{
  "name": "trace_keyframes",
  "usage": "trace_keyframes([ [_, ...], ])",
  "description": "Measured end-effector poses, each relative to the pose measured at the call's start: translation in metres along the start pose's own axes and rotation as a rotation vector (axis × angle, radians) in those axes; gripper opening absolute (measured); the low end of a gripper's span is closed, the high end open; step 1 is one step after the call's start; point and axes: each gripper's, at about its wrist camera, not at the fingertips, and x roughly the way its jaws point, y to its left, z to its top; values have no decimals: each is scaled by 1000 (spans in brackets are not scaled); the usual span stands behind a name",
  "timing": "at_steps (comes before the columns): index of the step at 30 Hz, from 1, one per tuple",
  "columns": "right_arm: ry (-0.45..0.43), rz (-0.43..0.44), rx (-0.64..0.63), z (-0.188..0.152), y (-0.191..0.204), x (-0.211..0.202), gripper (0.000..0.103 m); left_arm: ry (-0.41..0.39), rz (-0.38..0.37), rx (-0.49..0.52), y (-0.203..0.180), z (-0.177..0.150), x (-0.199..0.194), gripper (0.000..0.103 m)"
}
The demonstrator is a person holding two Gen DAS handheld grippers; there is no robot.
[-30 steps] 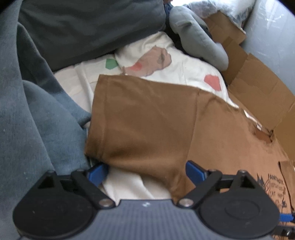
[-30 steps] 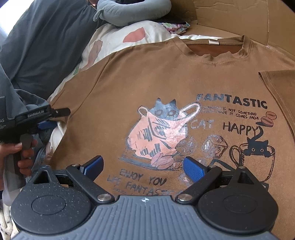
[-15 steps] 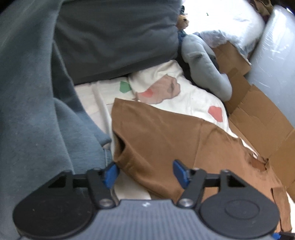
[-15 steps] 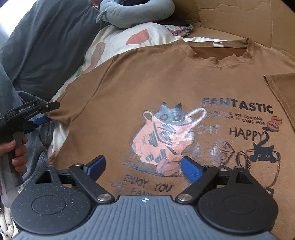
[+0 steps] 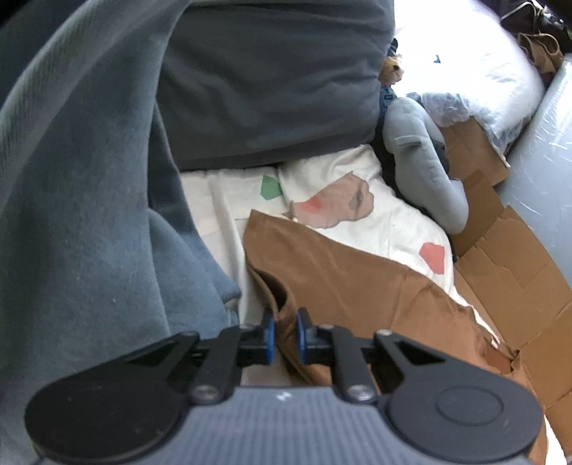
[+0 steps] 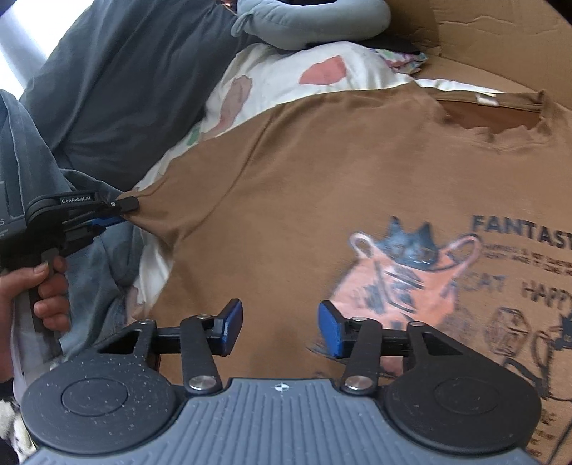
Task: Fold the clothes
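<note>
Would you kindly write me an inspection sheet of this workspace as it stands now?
Surface: white patterned sheet with flattened cardboard beside it.
Job's things: brown T-shirt spread print side up, collar at the far end.
Clutter: grey neck pillow; dark blanket; blue-grey garment.
Grippers: left gripper shut on the T-shirt's sleeve edge; right gripper open above the shirt's front, holding nothing.
Cables: nothing seen.
Surroundings: white plastic-wrapped bundle; bright light from the far side.
</note>
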Motion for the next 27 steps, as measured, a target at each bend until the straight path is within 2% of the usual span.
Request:
trace_keyframes([
  [8,21,67,44,14,20,33,18,-2,-20,9,-11,5,-3,12],
  [10,25,94,58,16,28,40,18,-1,-26,13,-13,5,-4,12],
  [16,46,146,86,16,45,60,4,2,-46,43,-21,7,-4,11],
  [27,63,162,203,21,49,88,4,11,-127,78,-35,9,-10,10],
])
